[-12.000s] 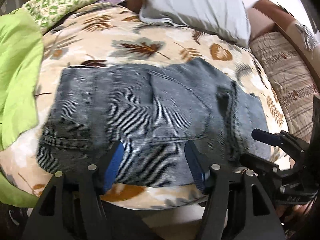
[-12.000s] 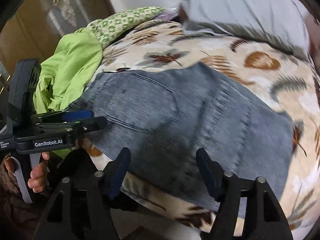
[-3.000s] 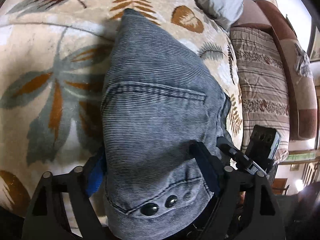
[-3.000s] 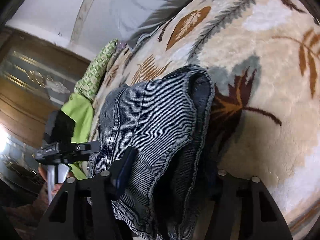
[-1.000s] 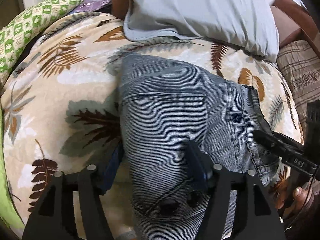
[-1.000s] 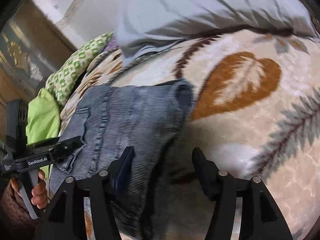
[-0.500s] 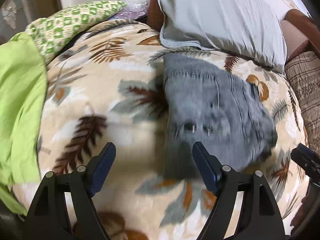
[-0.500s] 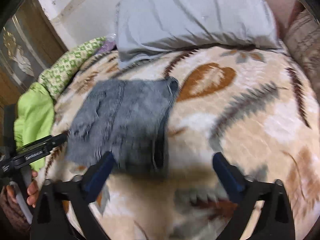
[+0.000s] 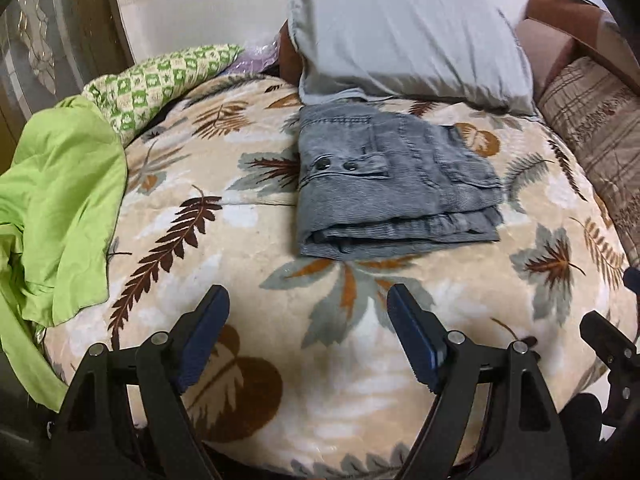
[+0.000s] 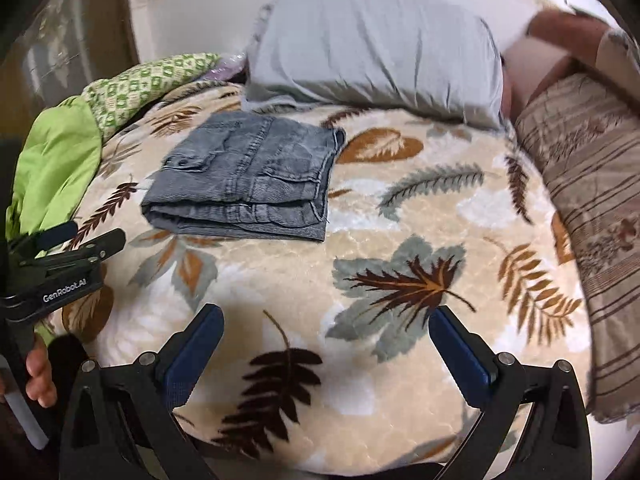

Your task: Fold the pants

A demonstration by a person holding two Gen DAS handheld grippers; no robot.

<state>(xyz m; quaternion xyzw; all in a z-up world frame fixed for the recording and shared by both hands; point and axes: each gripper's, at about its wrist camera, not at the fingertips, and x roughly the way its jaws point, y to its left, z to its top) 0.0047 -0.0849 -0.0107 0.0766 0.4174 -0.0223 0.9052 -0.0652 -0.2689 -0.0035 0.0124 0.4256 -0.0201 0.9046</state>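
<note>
The grey denim pants lie folded into a compact stack on the leaf-patterned blanket, just in front of the grey pillow. They also show in the right wrist view, at the left. My left gripper is open and empty, held back from the pants near the bed's front edge. My right gripper is open and empty, to the right of the pants and well clear of them. The left gripper's body also shows at the left edge of the right wrist view.
A lime green cloth and a green-patterned cushion lie at the bed's left. A striped brown cushion lies at the right. The grey pillow also shows in the right wrist view, at the back.
Both grippers have let go of the pants and drawn back toward the bed's front edge. The pants now lie folded and still near the pillow.
</note>
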